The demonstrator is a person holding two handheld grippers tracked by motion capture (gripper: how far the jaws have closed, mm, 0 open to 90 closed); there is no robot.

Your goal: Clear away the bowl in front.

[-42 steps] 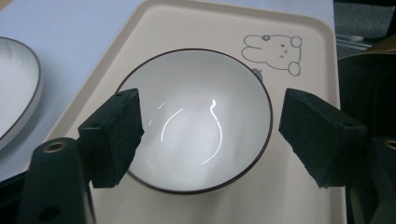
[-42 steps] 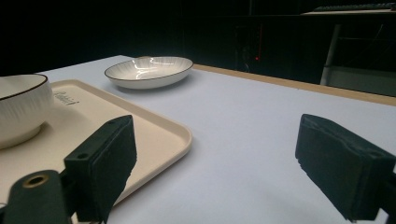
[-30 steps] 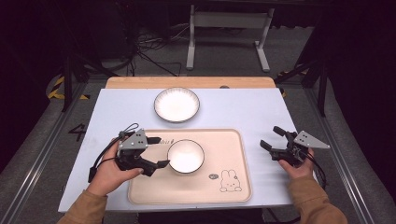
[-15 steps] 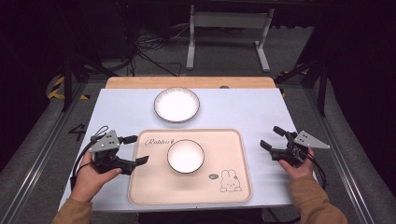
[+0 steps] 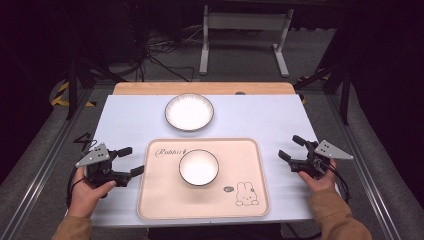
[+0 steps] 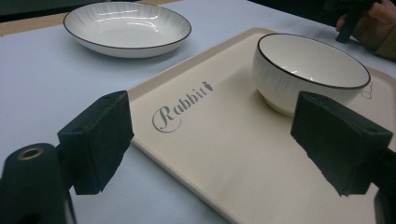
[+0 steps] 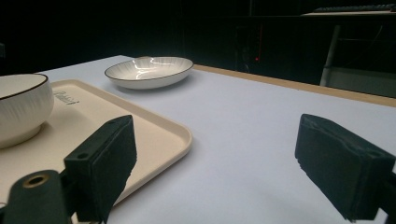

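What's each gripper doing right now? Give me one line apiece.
Left gripper: open, holding nothing; its jaws have just been opening, left of the tray.
Right gripper: open, holding nothing, right of the tray.

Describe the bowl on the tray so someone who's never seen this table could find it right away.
Find the beige tray with a rabbit drawing, nearest the person. The bowl sits at its centre. It is deep, white and dark-rimmed, unlike the wide shallow plate lying off the tray, farther back.
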